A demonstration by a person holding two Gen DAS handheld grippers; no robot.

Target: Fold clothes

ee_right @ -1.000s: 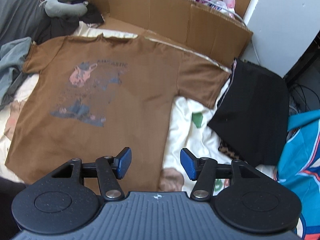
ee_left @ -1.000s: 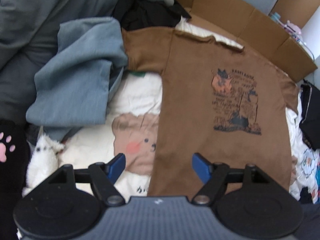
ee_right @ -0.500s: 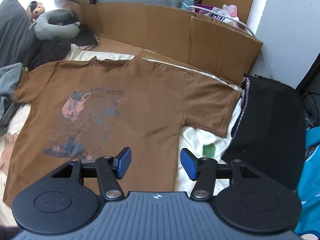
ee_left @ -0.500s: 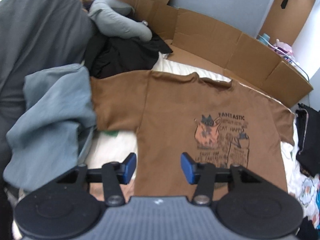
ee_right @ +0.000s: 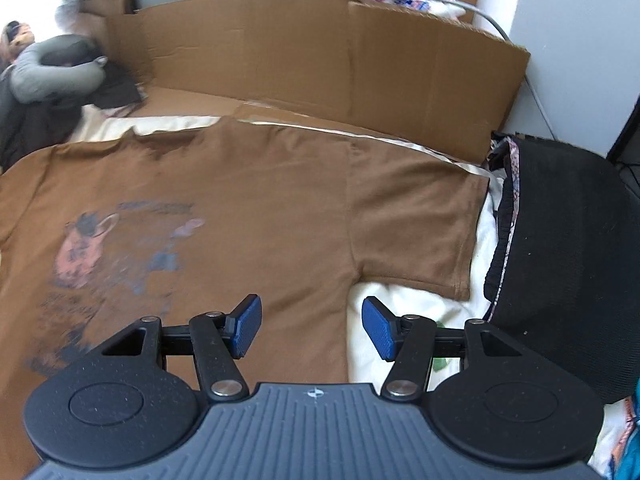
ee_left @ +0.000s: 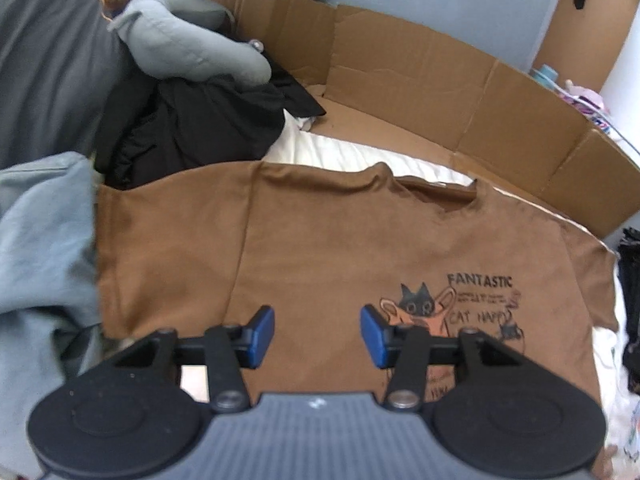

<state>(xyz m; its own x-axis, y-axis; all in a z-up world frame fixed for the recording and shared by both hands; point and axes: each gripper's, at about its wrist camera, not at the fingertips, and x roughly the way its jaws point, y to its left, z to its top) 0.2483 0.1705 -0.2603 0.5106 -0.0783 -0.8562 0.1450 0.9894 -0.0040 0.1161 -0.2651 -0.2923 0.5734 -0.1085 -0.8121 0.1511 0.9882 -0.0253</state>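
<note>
Shirt: a brown T-shirt [ee_left: 340,248] lies spread flat, print side up, on a white bedsheet [ee_right: 384,300], both short sleeves out to the sides, collar toward 12 o'clock.
Left gripper [ee_left: 317,330]: fingers apart, holding nothing, above the shirt's chest near the left sleeve seam.
Right gripper [ee_right: 312,326]: fingers apart, empty, over the shirt's side edge below the right sleeve [ee_right: 416,224].
Handling: I'd judge it light, soft and limp; it will sag and crease if pinched at one point only.
Where to hold: likely a shoulder seam or sleeve hem, one edge per gripper.
Edges: cardboard wall [ee_right: 320,56] close behind the collar at 12 o'clock.
Left side: blue-grey garment [ee_left: 44,248] touches the sleeve at 9 o'clock.
Right side: black clothing [ee_right: 560,248] just beside the sleeve at 3 o'clock.
Open room: mostly over the shirt itself, folding inward.
</note>
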